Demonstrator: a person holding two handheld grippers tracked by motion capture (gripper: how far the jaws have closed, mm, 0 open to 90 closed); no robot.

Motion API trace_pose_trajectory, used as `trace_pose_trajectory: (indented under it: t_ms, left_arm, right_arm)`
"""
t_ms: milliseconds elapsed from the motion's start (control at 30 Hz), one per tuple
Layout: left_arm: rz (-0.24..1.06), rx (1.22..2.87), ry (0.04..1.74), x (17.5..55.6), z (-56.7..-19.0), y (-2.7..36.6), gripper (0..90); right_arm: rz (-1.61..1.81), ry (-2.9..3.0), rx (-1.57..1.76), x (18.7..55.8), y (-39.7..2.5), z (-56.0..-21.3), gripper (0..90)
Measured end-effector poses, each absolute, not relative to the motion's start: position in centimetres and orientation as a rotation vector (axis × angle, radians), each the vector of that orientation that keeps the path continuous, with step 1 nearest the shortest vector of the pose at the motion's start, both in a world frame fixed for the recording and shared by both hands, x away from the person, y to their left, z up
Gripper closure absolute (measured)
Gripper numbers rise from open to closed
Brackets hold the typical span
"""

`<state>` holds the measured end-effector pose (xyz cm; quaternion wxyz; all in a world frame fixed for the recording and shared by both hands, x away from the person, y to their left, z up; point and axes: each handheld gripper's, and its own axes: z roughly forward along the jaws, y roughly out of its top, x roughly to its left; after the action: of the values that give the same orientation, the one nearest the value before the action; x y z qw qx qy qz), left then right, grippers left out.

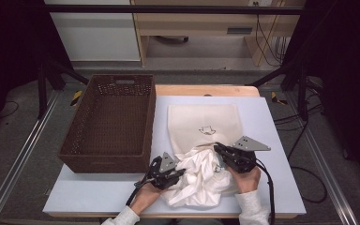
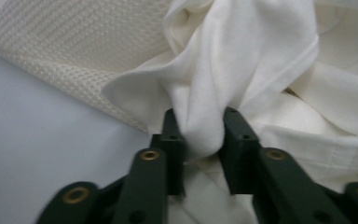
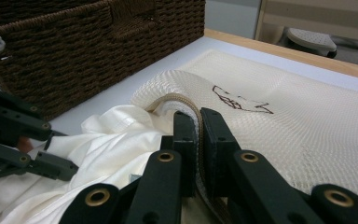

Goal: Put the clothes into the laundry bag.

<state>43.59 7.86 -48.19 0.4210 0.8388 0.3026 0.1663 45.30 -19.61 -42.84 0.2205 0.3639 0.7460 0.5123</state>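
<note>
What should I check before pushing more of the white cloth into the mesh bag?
1. Left gripper pinching a fold of the white cloth: ok.
2. Right gripper clamped on the mesh bag rim: ok.
3. Bag mouth lifted open: ok.
4. Cloth all inside the bag: not ok, most is bunched outside.
5. Wicker basket out of the way: ok, left of the bag.
6. How much cloth is already in the bag: cannot tell.

Black grippers (image 1: 174, 174), brass rivets, white sleeves (image 1: 252, 206)
</note>
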Motion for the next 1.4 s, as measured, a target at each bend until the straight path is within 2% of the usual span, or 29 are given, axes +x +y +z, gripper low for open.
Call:
trace_pose_trajectory:
  t_ms: [33,100,233,367,433,600,767,900,1067,1133,1267,1400]
  left_arm:
    - [0.433,2.094,0.757,43.4,-48.1,7.8,78.9]
    - [0.437,2.045,0.742,43.0,-47.4,8.0,82.2]
    - [0.408,1.933,0.667,42.0,-44.9,7.8,83.0]
    - [0.408,1.894,0.601,41.9,-43.1,5.6,83.5]
    - [0.435,1.93,0.576,42.2,-42.7,3.2,83.5]
    - [0.529,1.997,0.585,43.4,-43.0,-0.1,83.5]
    - [0.535,2.064,0.656,45.3,-43.9,-0.3,83.5]
    - [0.638,2.115,0.727,47.0,-45.3,-0.7,83.3]
    - [0.584,2.091,0.732,48.1,-45.9,-0.4,80.9]
    - [0.58,2.08,0.724,47.6,-45.5,0.0,74.6]
    - [0.545,2.085,0.702,46.2,-44.2,1.5,48.0]
    - [0.516,2.093,0.655,43.6,-43.1,3.7,35.4]
  right_arm:
    - [1.413,2.061,1.005,45.3,-19.6,-42.8,85.1]
    - [1.412,2.06,1.005,45.2,-19.6,-42.8,84.9]
    - [1.417,2.057,1.006,45.3,-19.6,-42.8,84.5]
    - [1.421,2.055,1.01,45.3,-19.5,-42.9,84.6]
    - [1.42,2.054,1.011,45.3,-19.6,-42.8,85.4]
    - [1.422,2.038,1.019,45.2,-19.9,-42.6,86.0]
    - [1.464,2.006,1.036,45.1,-20.6,-42.3,86.5]
    - [1.467,2.012,1.007,44.9,-20.3,-41.9,86.6]
    - [1.462,2.022,1.006,44.9,-20.1,-42.1,86.6]
    - [1.469,2.025,1.011,44.9,-20.1,-42.1,86.6]
    - [1.464,2.027,1.007,45.0,-20.1,-42.2,86.4]
    - [1.458,2.027,1.013,45.0,-20.0,-42.2,86.5]
